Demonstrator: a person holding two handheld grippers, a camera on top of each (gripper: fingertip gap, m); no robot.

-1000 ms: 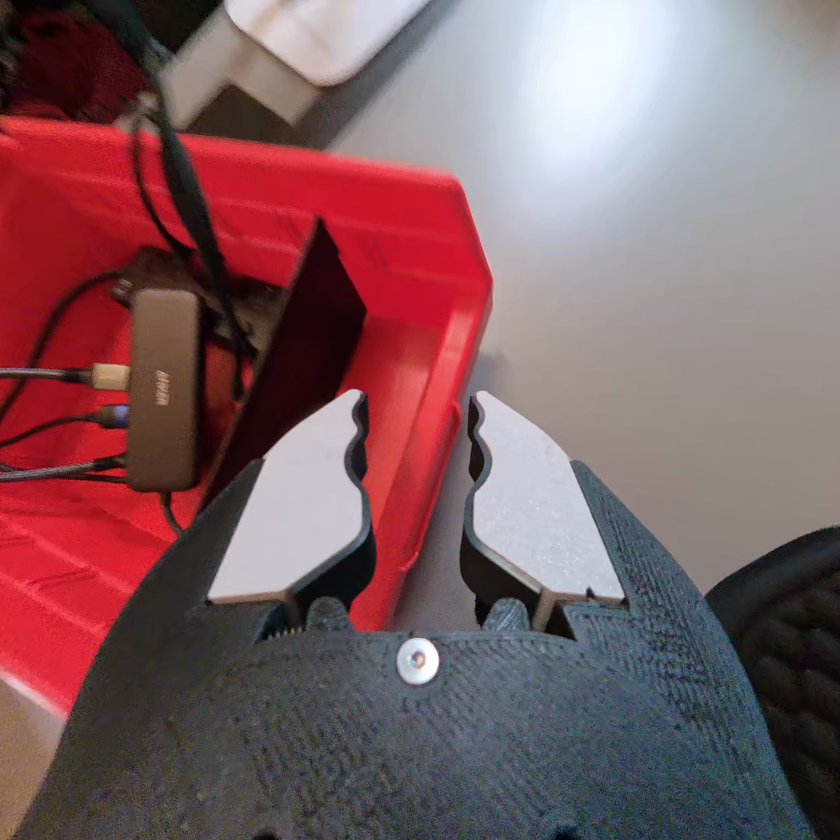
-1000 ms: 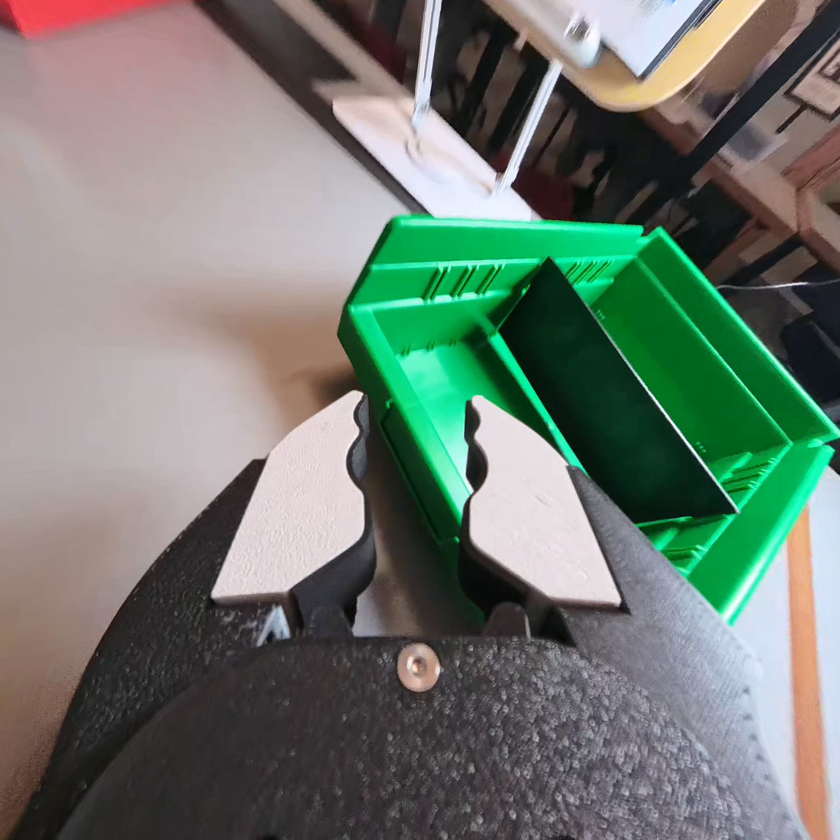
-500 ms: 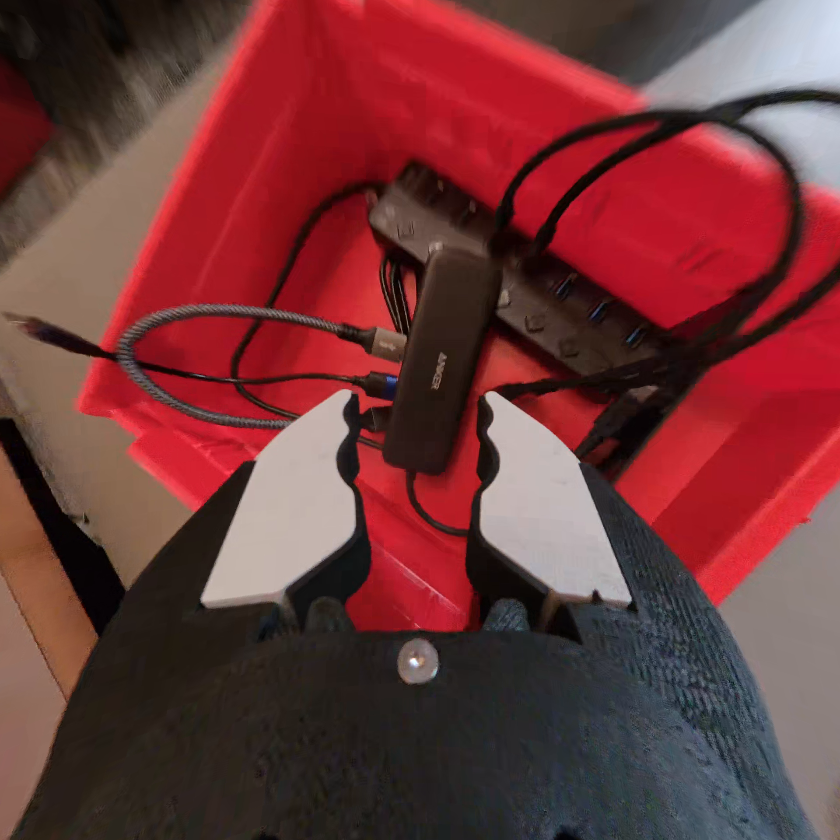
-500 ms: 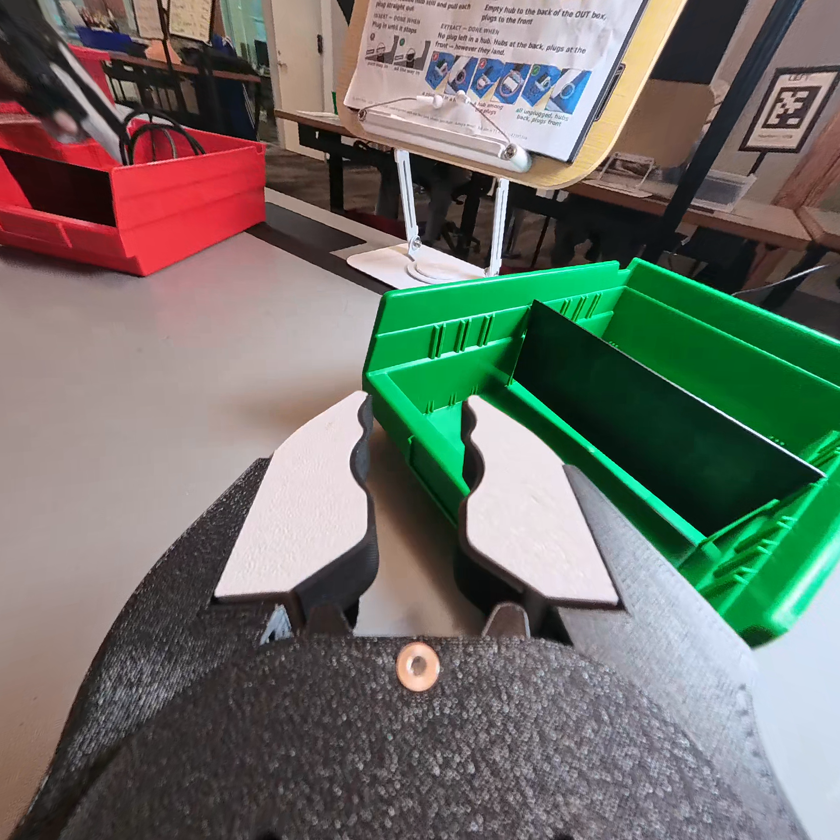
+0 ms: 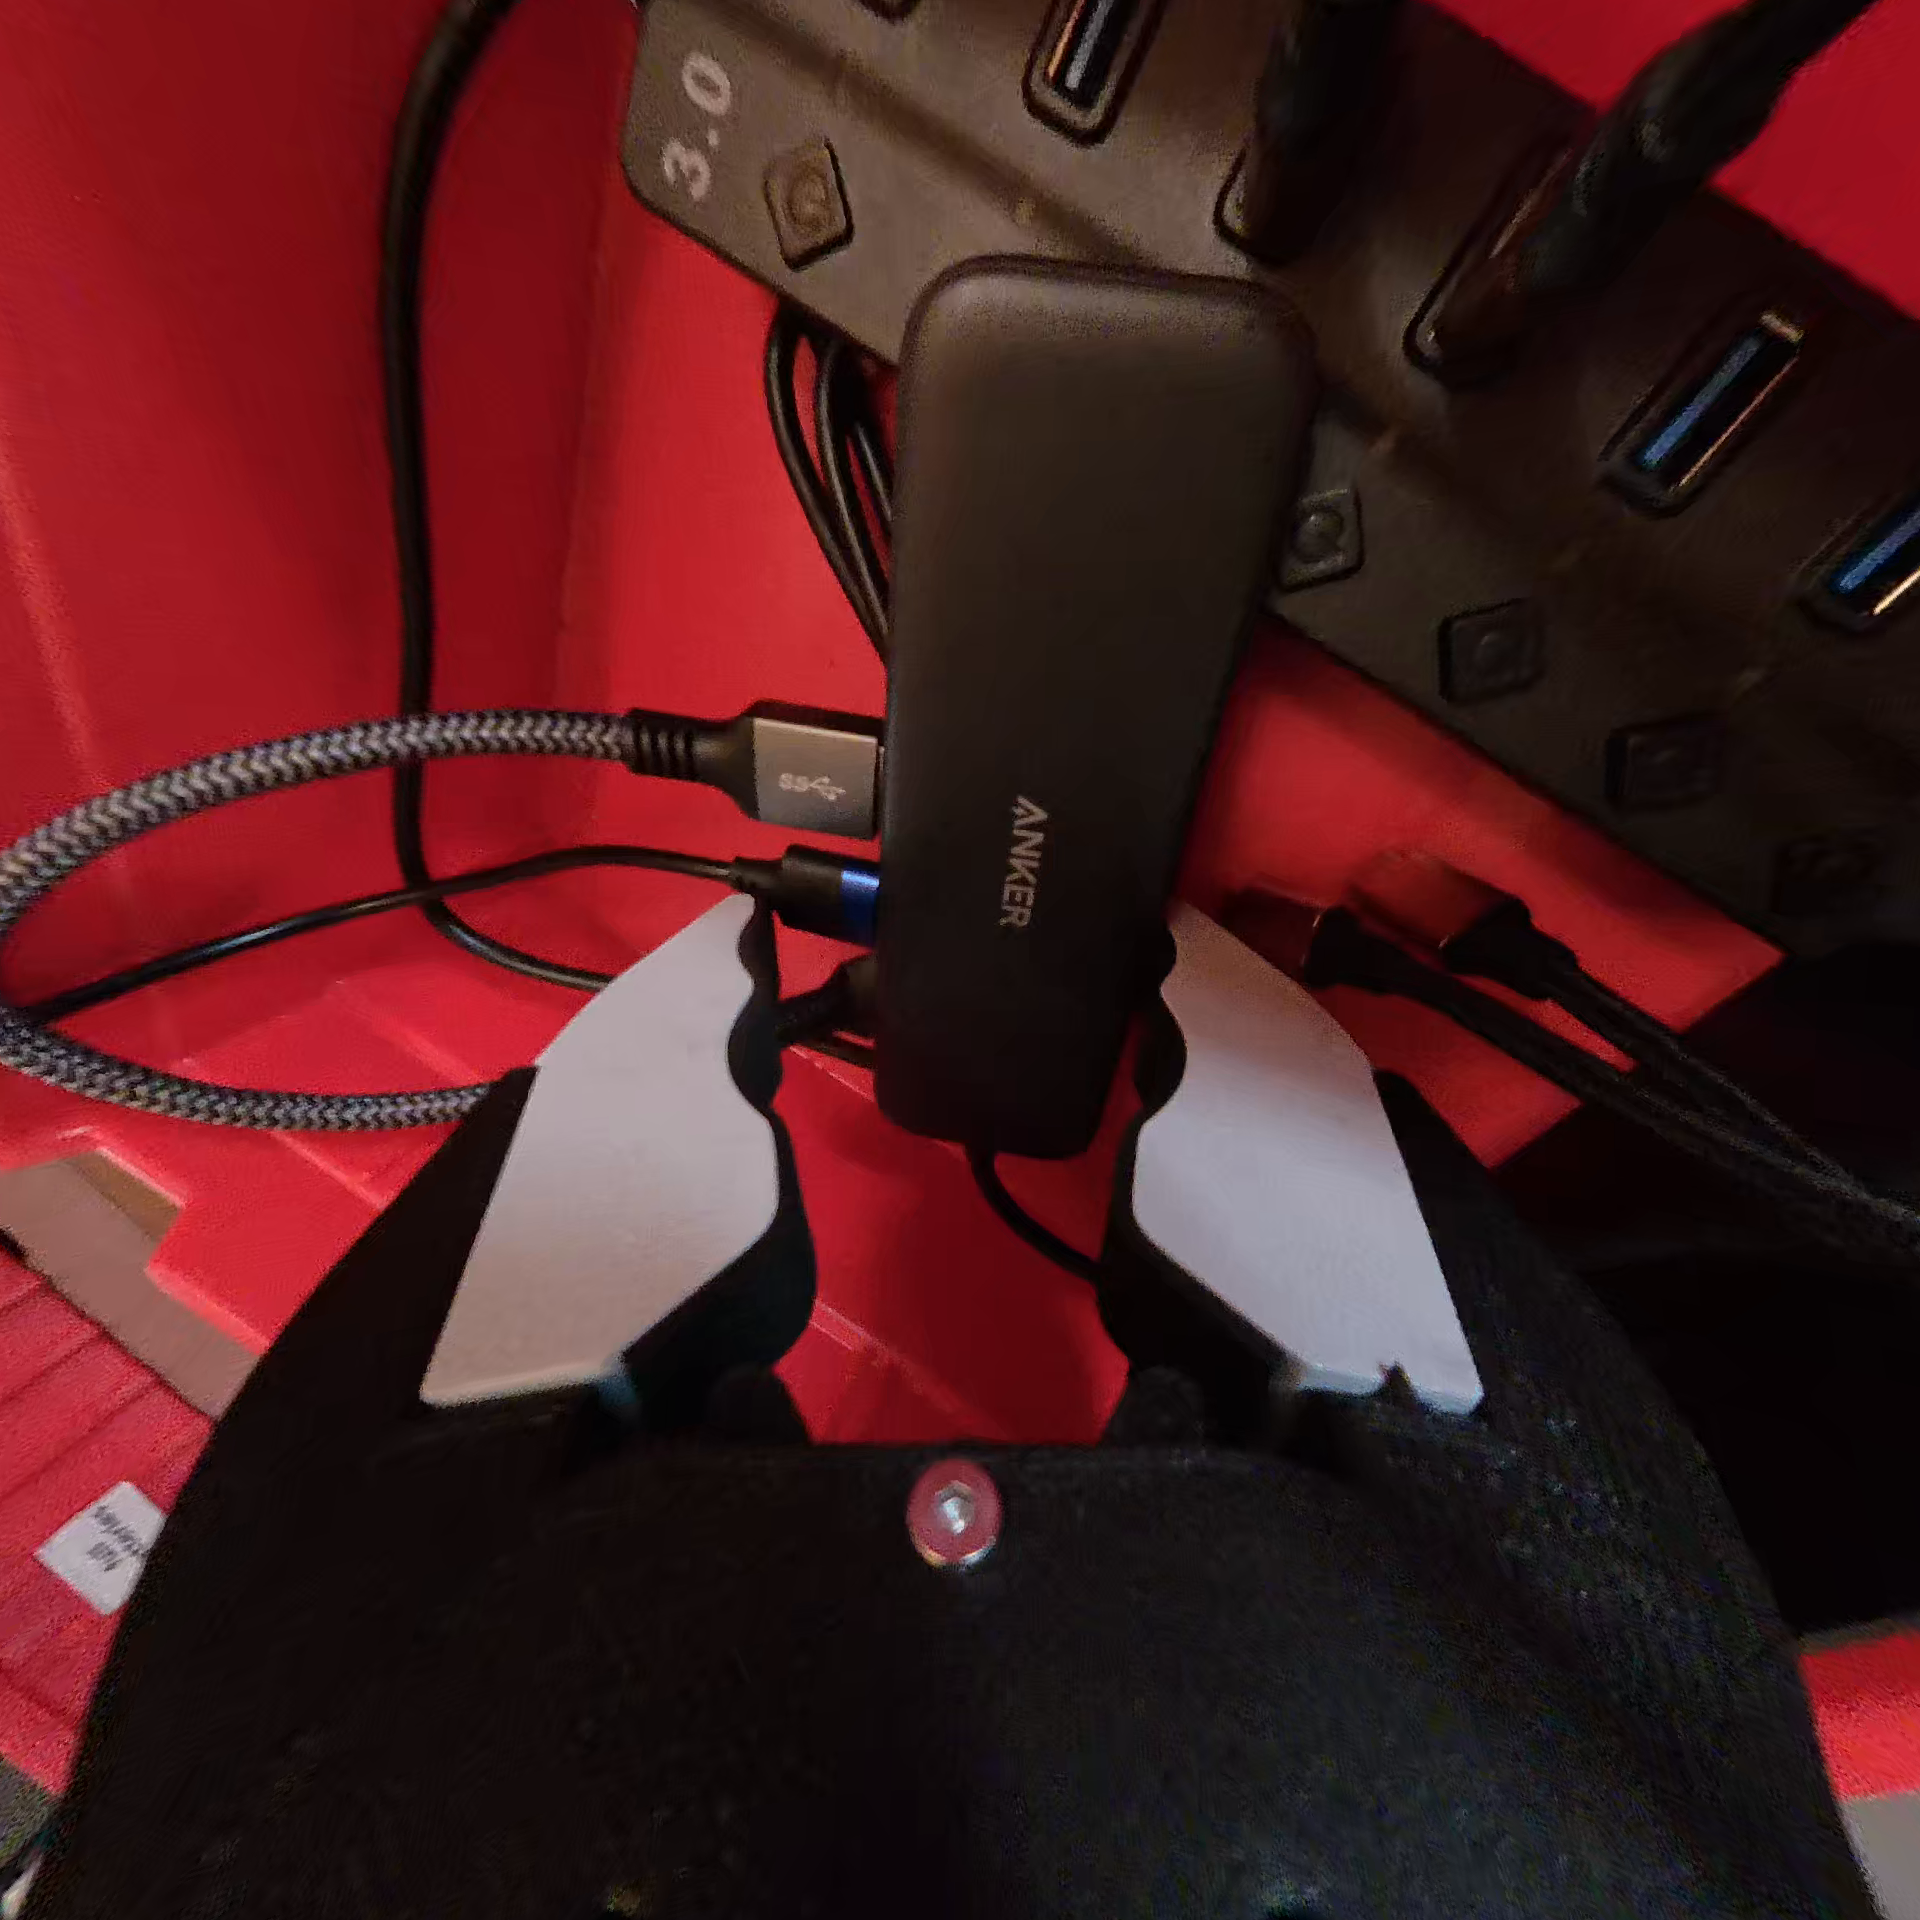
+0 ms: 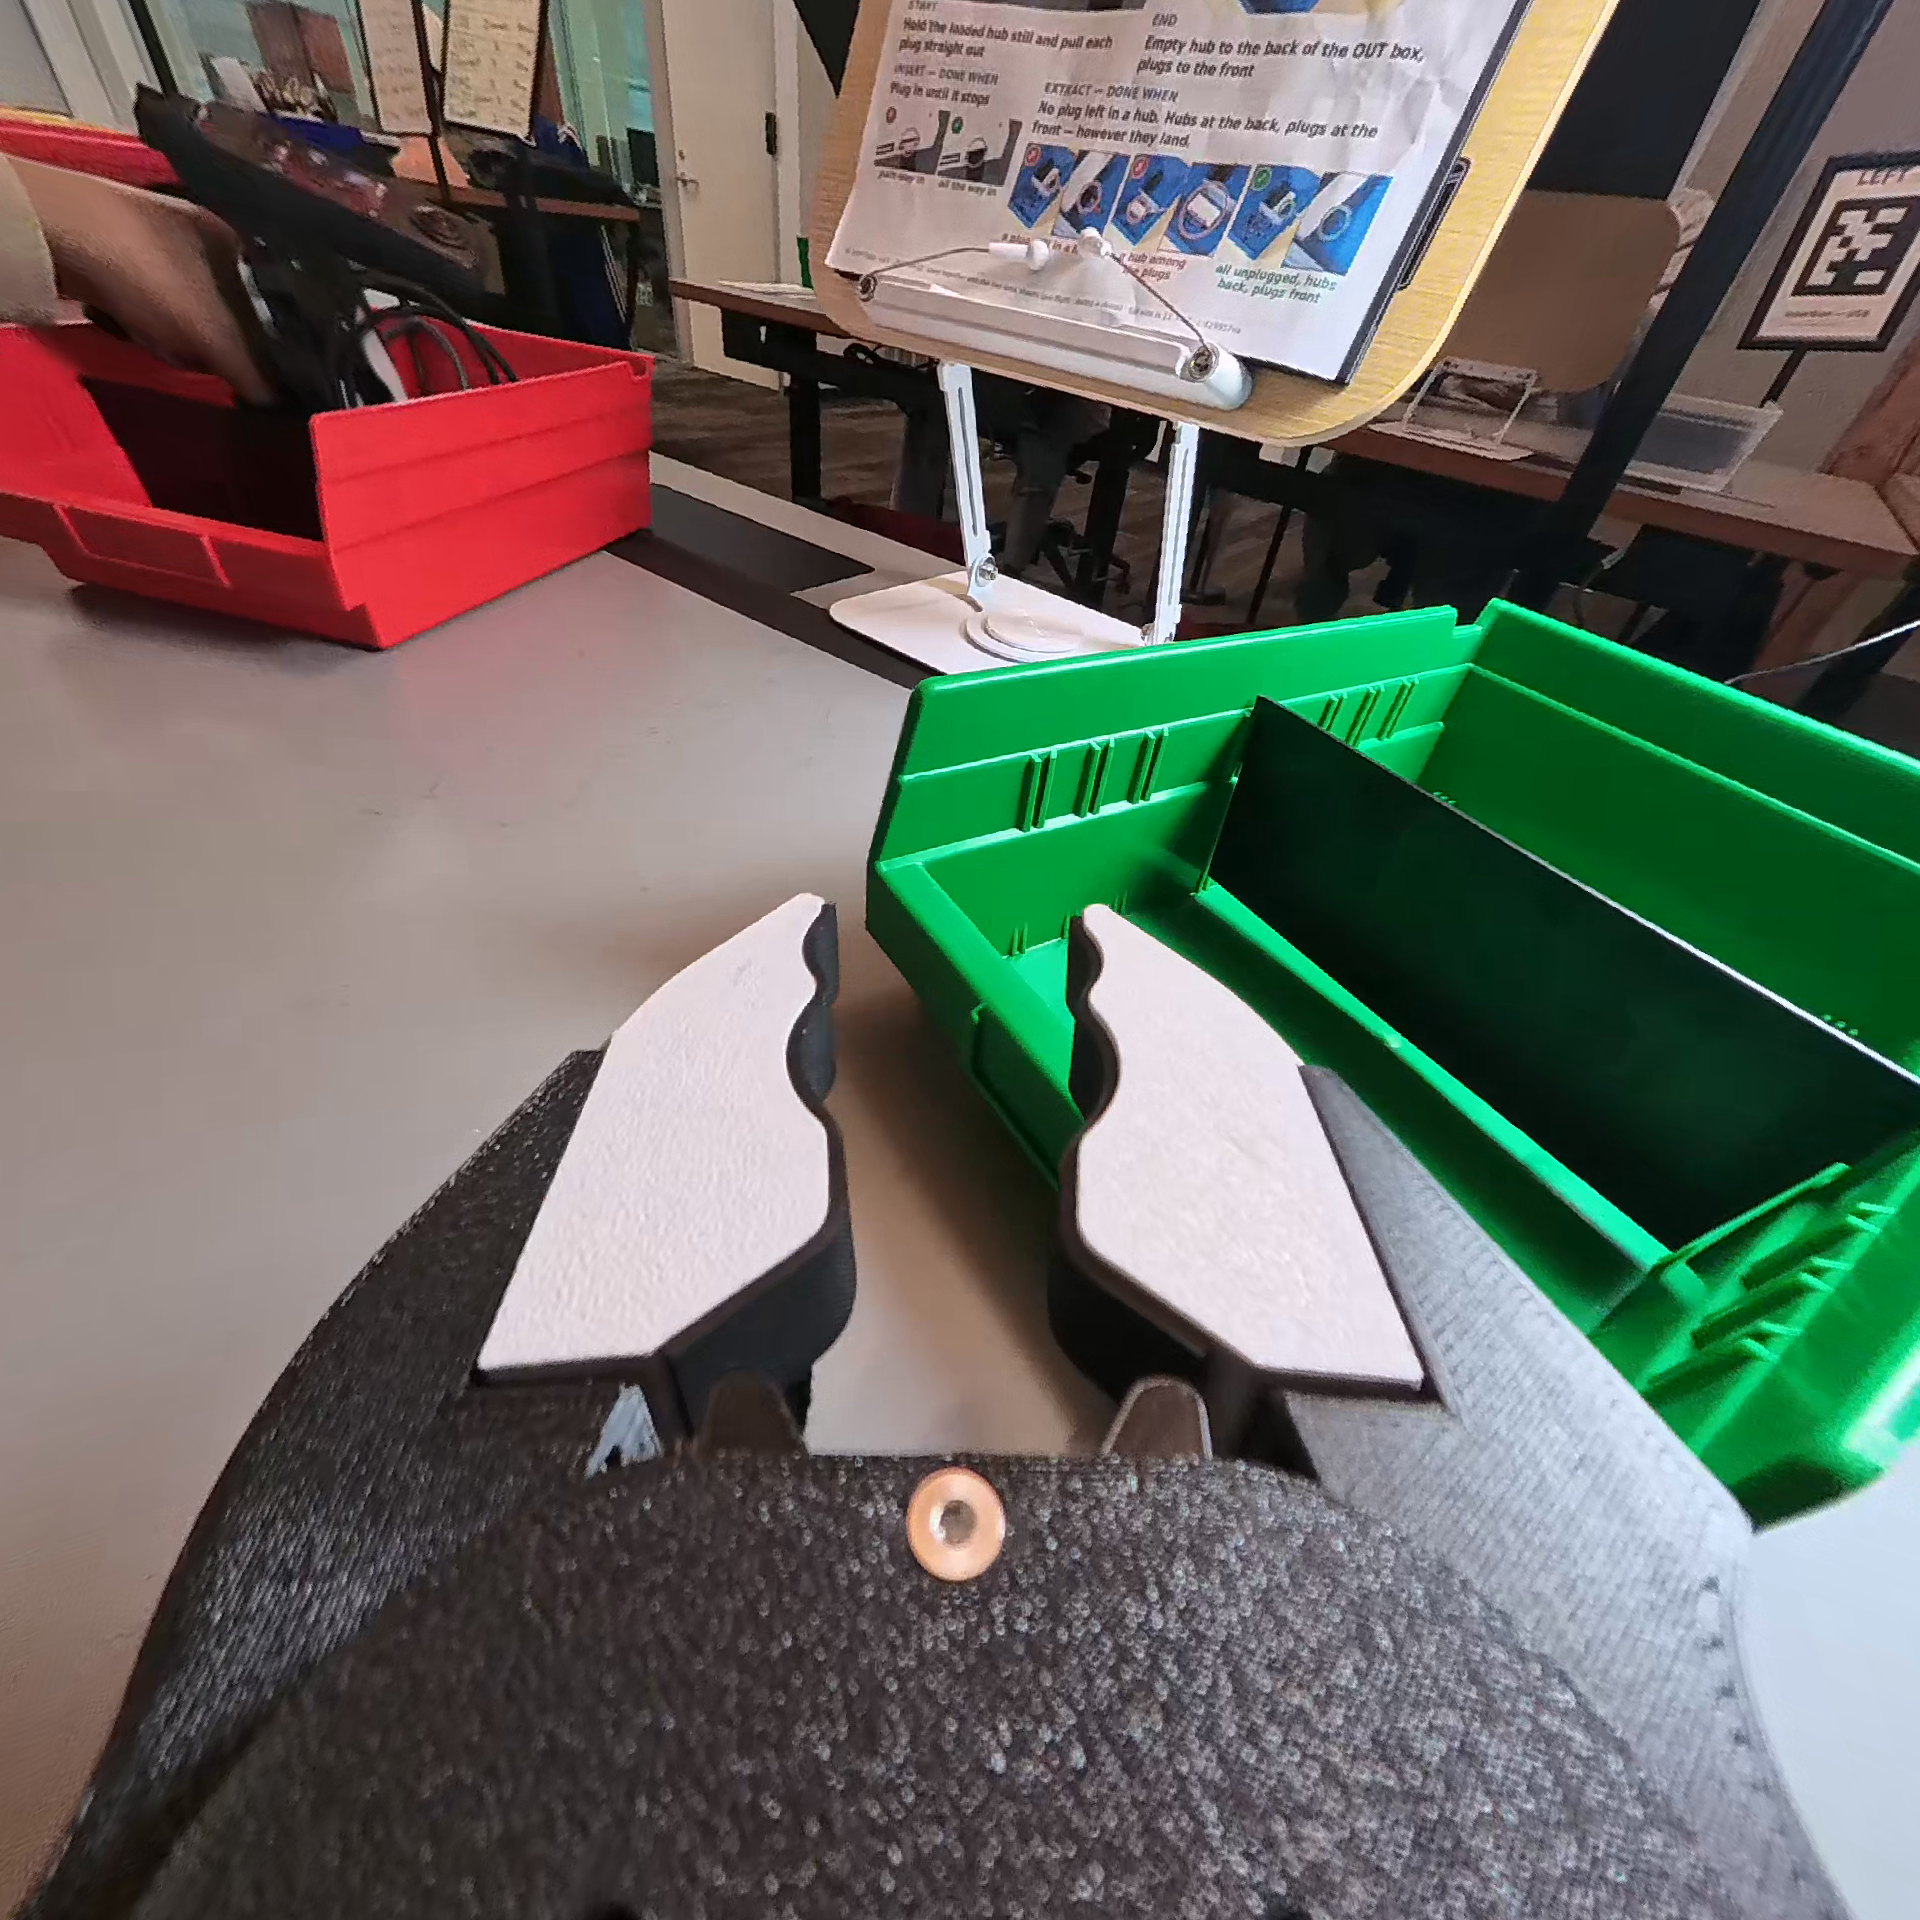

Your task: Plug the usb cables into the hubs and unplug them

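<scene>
Hub, slim and black (image 5: 1081, 665), lies in the red bin (image 5: 260, 416), propped on a larger black hub (image 5: 1558, 499): two hubs counted. Three plugs sit in its left edge, among them a braided cable (image 5: 312, 769), so unplugging appears due. Left hand-held gripper (image 5: 961, 935) straddles its near end, jaws apart, apparently to steady it. Right hand-held gripper (image 6: 951, 940) hovers open over the counter (image 6: 364, 883) beside the empty green bin (image 6: 1039, 727).

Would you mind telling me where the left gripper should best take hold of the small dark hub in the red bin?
Probably across the near end of the small dark hub, coming lengthwise as the left gripper already does: its open fingers straddle the narrow width there, though cable plugs crowd the left edge.
</scene>
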